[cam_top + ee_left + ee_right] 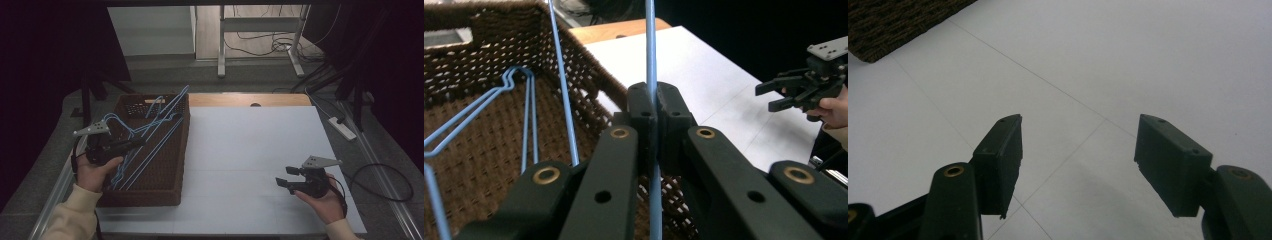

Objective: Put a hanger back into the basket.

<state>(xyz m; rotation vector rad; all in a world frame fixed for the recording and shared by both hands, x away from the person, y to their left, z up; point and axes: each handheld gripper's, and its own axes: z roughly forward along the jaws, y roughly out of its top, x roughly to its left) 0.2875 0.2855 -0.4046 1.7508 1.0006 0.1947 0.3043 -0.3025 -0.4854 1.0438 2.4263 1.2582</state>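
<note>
Left gripper point(139, 143): over the basket at about nine o'clock on the table, jaws pressed together on a blue wire hanger point(651, 60), and the left gripper view shows the wire running straight up between the pads.
Held hanger: one thin rod clamped, the rest slanting up toward one o'clock across the basket's open top.
Other hangers point(125, 131): more blue wire lies inside the basket, hooks toward eleven o'clock, tangled so I cannot tell how many.
Basket point(150, 196): brown woven, rectangular, on the table's left edge.
Right gripper point(283, 177): down at four o'clock, well apart from the basket, jaws spread, nothing between them.
Table point(250, 150): white top under the right gripper.
</note>
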